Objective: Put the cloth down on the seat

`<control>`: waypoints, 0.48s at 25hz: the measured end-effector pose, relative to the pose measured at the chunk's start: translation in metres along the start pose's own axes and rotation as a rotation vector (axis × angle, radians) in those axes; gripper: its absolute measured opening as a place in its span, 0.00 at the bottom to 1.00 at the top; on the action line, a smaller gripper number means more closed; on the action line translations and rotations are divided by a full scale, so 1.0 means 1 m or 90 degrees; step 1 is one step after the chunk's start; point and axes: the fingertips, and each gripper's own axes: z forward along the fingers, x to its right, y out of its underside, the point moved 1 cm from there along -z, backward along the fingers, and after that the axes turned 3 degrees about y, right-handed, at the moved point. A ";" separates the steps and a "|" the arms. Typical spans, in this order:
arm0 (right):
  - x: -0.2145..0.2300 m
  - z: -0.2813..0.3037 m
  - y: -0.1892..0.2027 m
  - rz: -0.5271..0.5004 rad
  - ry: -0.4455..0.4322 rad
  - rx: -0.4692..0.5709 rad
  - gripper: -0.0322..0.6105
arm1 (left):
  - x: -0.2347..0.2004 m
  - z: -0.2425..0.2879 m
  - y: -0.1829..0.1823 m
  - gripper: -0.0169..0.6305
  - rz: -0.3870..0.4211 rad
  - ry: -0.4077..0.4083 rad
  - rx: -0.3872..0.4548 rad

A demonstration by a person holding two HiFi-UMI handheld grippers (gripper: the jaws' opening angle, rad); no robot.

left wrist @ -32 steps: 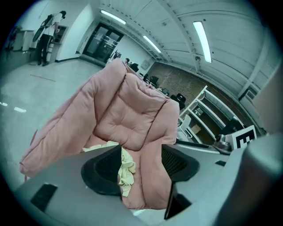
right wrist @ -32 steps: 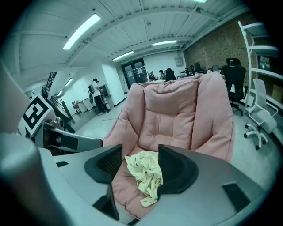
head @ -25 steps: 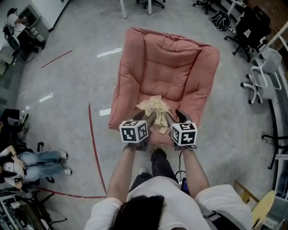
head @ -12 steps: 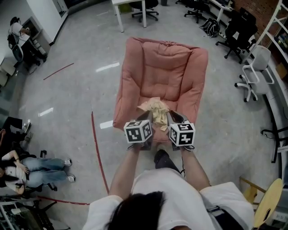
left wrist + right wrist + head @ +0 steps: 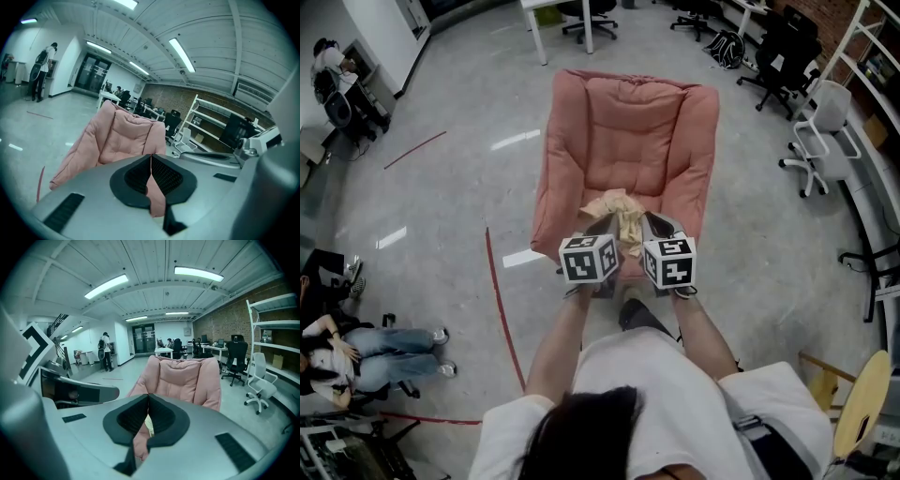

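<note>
Left gripper point(image 5: 150, 159) and right gripper point(image 5: 148, 399) closed empty; cloth point(image 5: 614, 203) lies just beyond on seat point(image 5: 623, 155).

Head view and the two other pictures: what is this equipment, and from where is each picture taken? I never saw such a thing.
No robot: a person holds tongs in each hand. The head view looks down from the person's head. The other two cameras ride on the left tongs and the right tongs, looking along them. Both tongs have just closed, with nothing between them. The beige cloth lies crumpled, unheld, at the seat front of the pink armchair.
</note>
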 end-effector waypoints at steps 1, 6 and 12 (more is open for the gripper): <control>-0.001 -0.001 -0.001 -0.003 0.001 0.002 0.10 | 0.001 -0.001 0.000 0.08 0.005 0.000 0.000; -0.001 -0.008 -0.005 -0.011 -0.004 0.003 0.09 | 0.004 -0.002 -0.007 0.08 0.024 -0.015 0.009; 0.000 -0.015 -0.004 -0.025 0.003 0.005 0.09 | 0.006 -0.009 -0.011 0.08 0.039 -0.018 0.021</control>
